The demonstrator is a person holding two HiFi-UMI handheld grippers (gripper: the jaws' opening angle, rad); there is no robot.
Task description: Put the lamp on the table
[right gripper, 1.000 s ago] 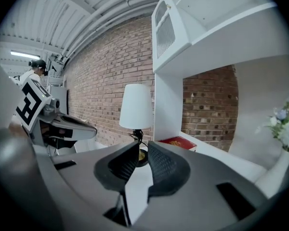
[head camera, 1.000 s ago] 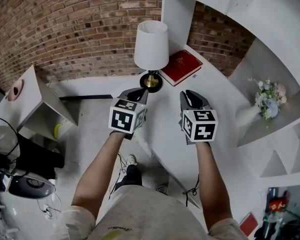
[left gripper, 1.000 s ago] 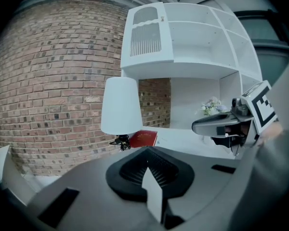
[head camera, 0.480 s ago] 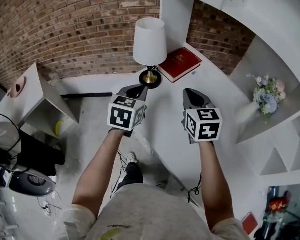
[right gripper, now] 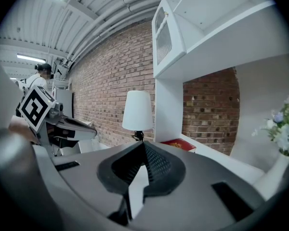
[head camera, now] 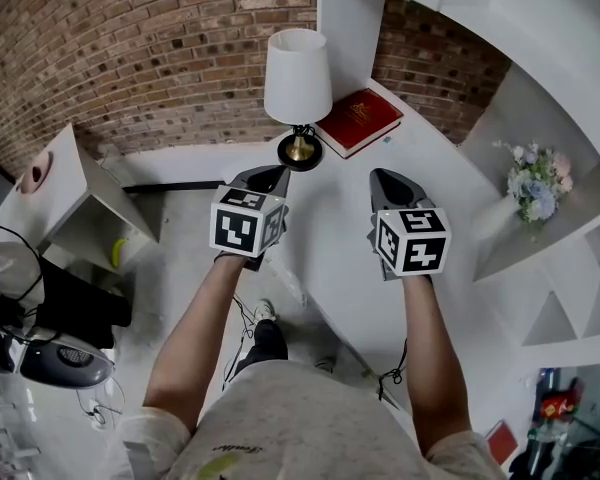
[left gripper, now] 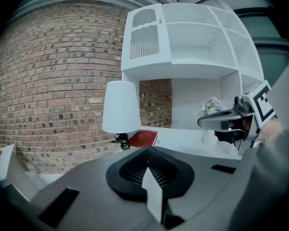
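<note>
Nearest the person, the left gripper (head camera: 272, 176), a grey two-jaw tool carrying a marker cube, has its jaws pressed together with nothing between them. The right gripper (head camera: 388, 179) beside it is likewise closed and empty, and is held above the white tabletop (head camera: 345, 238). Just ahead of the left gripper, apart from its tips, the lamp (head camera: 298, 78), with a white conical shade, brass stem and round black base, stands upright on that tabletop. A red hardcover book (head camera: 360, 120) lies ahead of the right gripper, just right of the lamp's base. Farther off to that gripper's right, a white vase of pale flowers (head camera: 528, 186) stands in a white shelf unit (head camera: 580, 28). A red brick wall (head camera: 150, 58) rises beyond.
</note>
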